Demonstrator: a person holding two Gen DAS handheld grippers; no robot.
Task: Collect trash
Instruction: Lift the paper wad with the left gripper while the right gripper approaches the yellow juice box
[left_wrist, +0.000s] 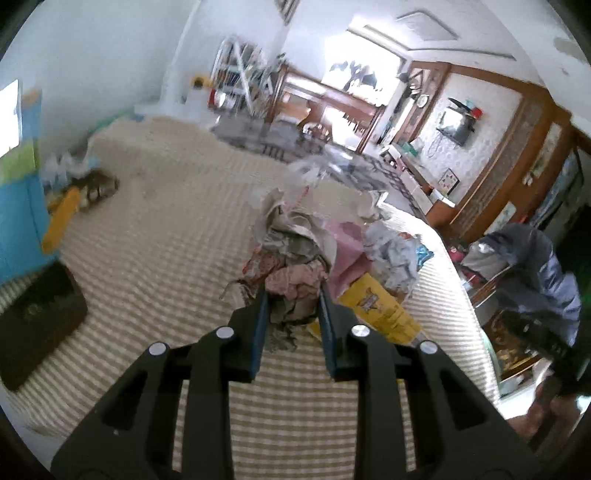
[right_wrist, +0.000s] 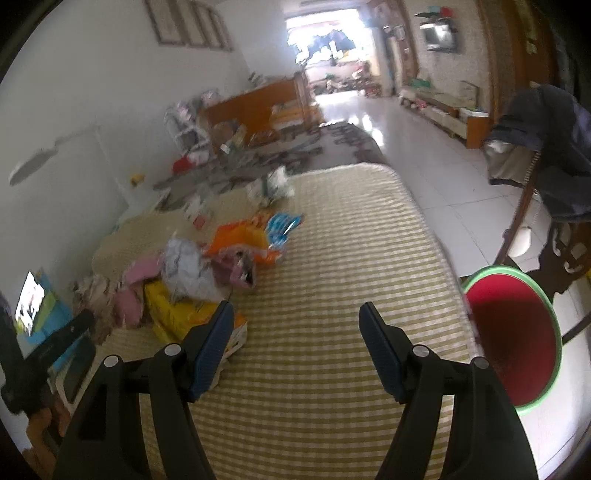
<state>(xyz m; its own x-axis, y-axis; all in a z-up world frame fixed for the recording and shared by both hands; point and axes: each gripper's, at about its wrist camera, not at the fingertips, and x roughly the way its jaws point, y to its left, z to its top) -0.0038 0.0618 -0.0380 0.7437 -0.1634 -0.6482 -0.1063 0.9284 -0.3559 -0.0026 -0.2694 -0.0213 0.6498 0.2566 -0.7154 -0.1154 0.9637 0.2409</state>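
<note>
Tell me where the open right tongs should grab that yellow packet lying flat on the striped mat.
Take the yellow packet by its near edge, beside the left finger of the right tongs. It lies flat, half under the crumpled white wrapper, so come from the bare mat side, low, and pinch that free edge.

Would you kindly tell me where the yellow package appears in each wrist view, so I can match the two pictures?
Left wrist: yellow package lies right of centre, just beyond the right finger, on the striped mat.
Right wrist: yellow package lies lower left, behind the left finger.
Shared landmark: the pink paper beside it.
</note>
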